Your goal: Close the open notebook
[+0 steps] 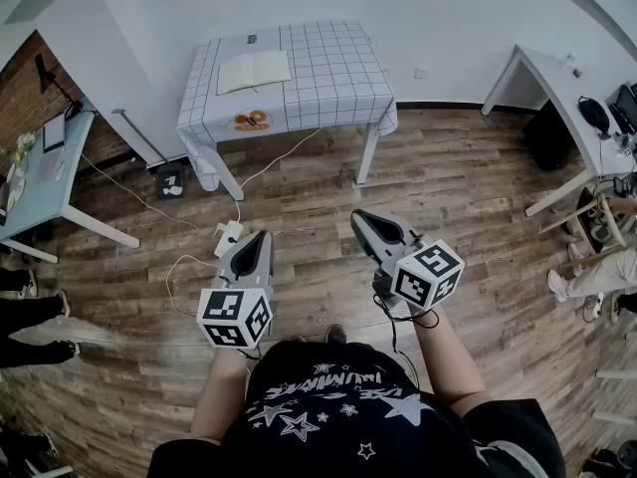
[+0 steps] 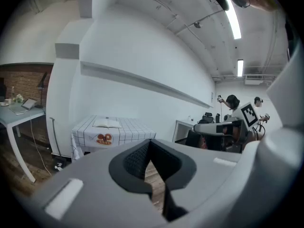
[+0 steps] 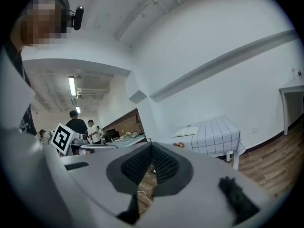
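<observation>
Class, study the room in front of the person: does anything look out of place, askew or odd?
Only small things. The notebook lies open on the left half of the checked table, and loose white cables trail across the wooden floor below it. Nothing looks spilled or broken.

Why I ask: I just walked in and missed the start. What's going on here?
A person stands on the wooden floor with a gripper in each hand. The left gripper and the right gripper are both shut and hold nothing. The notebook lies open on the checked table across the room, well out of reach.
</observation>
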`<state>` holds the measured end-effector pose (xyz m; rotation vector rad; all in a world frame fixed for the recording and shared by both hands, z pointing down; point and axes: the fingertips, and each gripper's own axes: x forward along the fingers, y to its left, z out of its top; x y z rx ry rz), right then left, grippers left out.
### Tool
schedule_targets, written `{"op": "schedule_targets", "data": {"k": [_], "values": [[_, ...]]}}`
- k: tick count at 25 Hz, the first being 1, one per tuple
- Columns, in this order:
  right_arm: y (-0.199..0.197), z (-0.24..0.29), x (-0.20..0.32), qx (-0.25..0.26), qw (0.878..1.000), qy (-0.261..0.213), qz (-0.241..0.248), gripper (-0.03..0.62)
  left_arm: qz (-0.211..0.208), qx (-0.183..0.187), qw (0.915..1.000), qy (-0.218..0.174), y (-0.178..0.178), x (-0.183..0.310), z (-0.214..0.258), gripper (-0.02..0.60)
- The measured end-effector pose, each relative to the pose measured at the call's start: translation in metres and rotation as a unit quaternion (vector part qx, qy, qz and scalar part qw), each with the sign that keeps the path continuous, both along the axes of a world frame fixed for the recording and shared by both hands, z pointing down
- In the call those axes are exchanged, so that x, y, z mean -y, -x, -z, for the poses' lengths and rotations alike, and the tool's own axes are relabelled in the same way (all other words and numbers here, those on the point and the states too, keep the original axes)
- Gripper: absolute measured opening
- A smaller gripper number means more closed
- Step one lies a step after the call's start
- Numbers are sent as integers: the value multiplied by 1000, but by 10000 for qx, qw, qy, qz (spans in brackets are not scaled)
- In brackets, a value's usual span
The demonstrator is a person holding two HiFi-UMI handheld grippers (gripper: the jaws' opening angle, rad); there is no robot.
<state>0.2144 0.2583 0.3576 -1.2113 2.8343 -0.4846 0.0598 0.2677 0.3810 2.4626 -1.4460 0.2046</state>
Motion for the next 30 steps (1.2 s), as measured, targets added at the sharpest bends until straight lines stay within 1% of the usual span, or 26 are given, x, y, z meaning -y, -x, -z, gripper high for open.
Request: {"op": "schedule_targets", "data": {"k": [6, 10, 13, 25, 30], "values": [[17, 6, -1, -17, 10000, -33, -48, 15, 14, 57, 10000, -25, 22, -1, 5, 9], [33, 9, -5, -165, 9998, -85, 55, 15, 34, 3, 10000, -70, 35, -2, 8, 9], [37, 10, -5, -166, 9998, -79, 46, 15, 52, -63, 9999, -70, 41, -3, 8, 9], [38, 12, -3, -220, 9997, -96, -21, 15, 91, -36, 9999, -106, 47, 2, 9, 9], [34, 11, -6, -89, 9999, -144, 22, 15, 21, -17, 9999, -101, 40, -5, 5, 9]]}}
